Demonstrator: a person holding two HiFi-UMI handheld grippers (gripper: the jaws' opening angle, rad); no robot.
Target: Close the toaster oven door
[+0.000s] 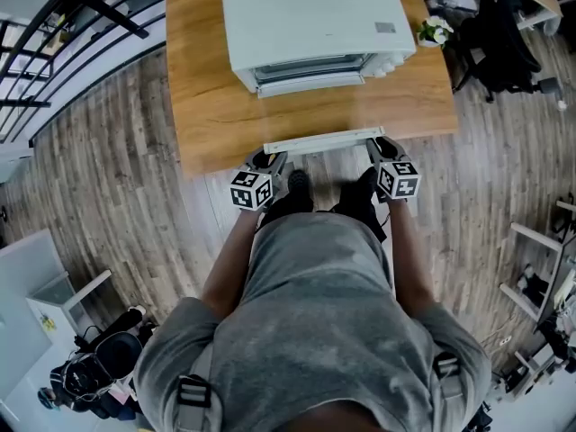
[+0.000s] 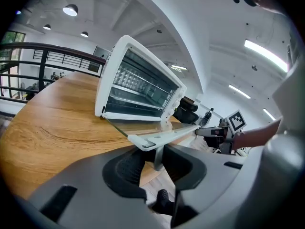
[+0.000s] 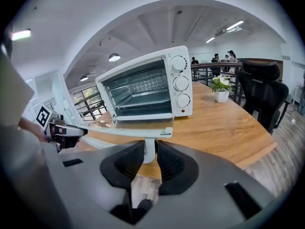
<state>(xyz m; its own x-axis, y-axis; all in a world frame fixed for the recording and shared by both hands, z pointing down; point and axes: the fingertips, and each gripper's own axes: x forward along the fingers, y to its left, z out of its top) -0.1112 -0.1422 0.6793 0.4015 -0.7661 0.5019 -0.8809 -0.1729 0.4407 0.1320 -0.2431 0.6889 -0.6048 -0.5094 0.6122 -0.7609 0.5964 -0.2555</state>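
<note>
A white toaster oven (image 1: pixel 315 21) stands on the wooden table (image 1: pixel 207 106), its glass door (image 1: pixel 315 111) folded down flat toward me. The door's white handle bar (image 1: pixel 324 140) hangs past the table's front edge. My left gripper (image 1: pixel 270 160) is shut on the handle's left support post (image 2: pixel 157 157), which stands between its dark pads. My right gripper (image 1: pixel 385 147) is shut on the right post (image 3: pixel 149 149) in the same way. In the left gripper view the oven (image 2: pixel 136 85) shows its empty racks; the right gripper view shows the oven (image 3: pixel 147 87) with three knobs.
A small potted plant (image 1: pixel 435 31) sits at the table's far right corner. Black office chairs (image 1: pixel 504 39) stand to the right of the table. A dark railing (image 1: pixel 63 34) runs along the left. My feet (image 1: pixel 297 187) are just under the handle on the plank floor.
</note>
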